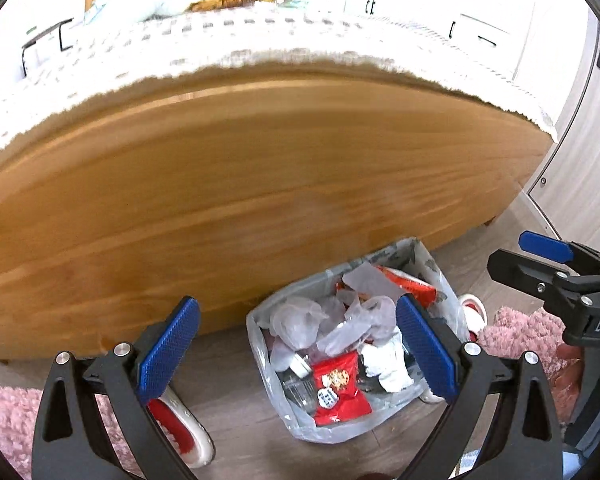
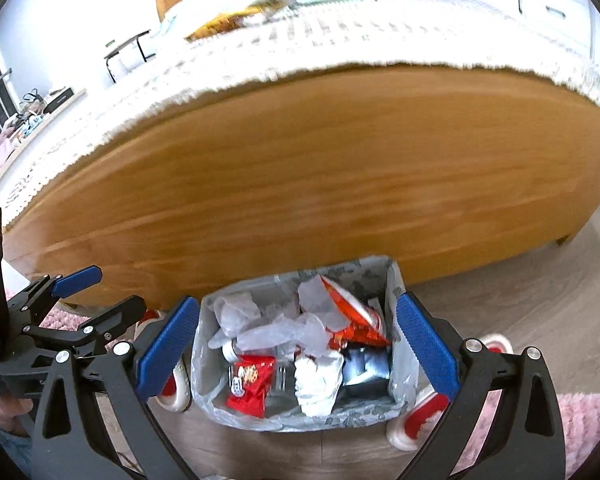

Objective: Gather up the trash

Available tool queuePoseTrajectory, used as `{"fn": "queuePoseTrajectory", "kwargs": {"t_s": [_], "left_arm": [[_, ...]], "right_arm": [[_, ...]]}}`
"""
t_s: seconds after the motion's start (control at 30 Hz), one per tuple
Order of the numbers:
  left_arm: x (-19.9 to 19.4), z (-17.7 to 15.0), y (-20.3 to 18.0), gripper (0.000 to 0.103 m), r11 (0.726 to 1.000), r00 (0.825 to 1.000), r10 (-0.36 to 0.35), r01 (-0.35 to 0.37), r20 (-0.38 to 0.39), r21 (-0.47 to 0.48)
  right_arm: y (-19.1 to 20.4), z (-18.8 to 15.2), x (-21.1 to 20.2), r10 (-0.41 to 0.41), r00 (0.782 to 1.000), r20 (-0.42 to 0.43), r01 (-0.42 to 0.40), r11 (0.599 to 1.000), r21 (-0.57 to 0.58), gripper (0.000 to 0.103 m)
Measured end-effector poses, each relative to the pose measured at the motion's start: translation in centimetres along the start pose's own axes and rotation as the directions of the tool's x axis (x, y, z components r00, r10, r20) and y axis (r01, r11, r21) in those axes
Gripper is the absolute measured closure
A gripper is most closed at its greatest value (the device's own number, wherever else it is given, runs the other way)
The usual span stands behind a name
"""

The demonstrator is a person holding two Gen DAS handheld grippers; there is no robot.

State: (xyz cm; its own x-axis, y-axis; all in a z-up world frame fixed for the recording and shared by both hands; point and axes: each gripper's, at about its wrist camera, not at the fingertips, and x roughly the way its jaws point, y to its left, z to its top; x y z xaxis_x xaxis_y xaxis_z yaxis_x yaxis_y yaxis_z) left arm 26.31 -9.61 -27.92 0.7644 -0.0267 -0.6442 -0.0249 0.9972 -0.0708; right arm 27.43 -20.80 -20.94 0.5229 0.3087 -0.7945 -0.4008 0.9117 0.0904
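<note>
A small bin lined with a plastic bag (image 1: pixel 416 250) (image 2: pixel 392 276) stands on the floor against the wooden footboard. Inside lie a red snack packet (image 1: pixel 338 390) (image 2: pixel 250 384), an orange chip bag (image 1: pixel 408 284) (image 2: pixel 352 316), crumpled white paper (image 1: pixel 384 364) (image 2: pixel 318 384) and clear plastic wrap (image 1: pixel 296 320). My left gripper (image 1: pixel 298 350) (image 2: pixel 120 288) hovers open above the bin, holding nothing. Beside it, my right gripper (image 2: pixel 298 350) (image 1: pixel 508 252) is also open and empty over the bin.
The footboard (image 1: pixel 260 180) rises right behind the bin, with a white knitted blanket (image 1: pixel 220 44) over the bed. A yellowish packet (image 1: pixel 224 0) lies far up the bed. Red-and-white slippers (image 1: pixel 180 428) (image 2: pixel 416 420) flank the bin. Pink fluffy rugs (image 1: pixel 528 332) (image 2: pixel 580 420) cover the floor nearby.
</note>
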Motion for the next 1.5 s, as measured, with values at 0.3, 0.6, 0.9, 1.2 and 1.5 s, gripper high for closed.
{"fn": "queuePoseTrajectory", "kwargs": {"t_s": [0.3, 0.6, 0.9, 1.2, 1.5], "left_arm": [[-2.6, 2.3, 0.4, 0.008, 0.999, 0.994, 0.018, -0.021, 0.106, 0.026], [-6.1, 4.2, 0.7, 0.008, 0.999, 0.974, 0.016, -0.024, 0.225, 0.037], [-7.9, 6.3, 1.9, 0.008, 0.998, 0.942, 0.023, -0.039, 0.336, 0.042], [-7.6, 9.3, 3.1, 0.008, 0.998, 0.905, 0.033, -0.053, 0.424, 0.035], [-6.6, 12.4, 4.0, 0.008, 0.999, 0.866, 0.032, -0.049, 0.498, 0.02]], "right_arm": [[-0.6, 1.4, -2.7, 0.013, 0.993, 0.118, -0.009, 0.999, -0.036, 0.008], [-1.2, 3.5, -5.5, 0.006, 0.973, 0.232, 0.004, 0.999, -0.044, 0.008], [-0.6, 5.4, -7.9, -0.006, 0.939, 0.345, 0.041, 0.995, -0.093, 0.008], [0.3, 7.7, -8.6, 0.024, 0.907, 0.421, 0.07, 0.976, -0.206, 0.008], [0.2, 10.3, -7.7, 0.031, 0.883, 0.468, 0.098, 0.963, -0.25, 0.008]]}}
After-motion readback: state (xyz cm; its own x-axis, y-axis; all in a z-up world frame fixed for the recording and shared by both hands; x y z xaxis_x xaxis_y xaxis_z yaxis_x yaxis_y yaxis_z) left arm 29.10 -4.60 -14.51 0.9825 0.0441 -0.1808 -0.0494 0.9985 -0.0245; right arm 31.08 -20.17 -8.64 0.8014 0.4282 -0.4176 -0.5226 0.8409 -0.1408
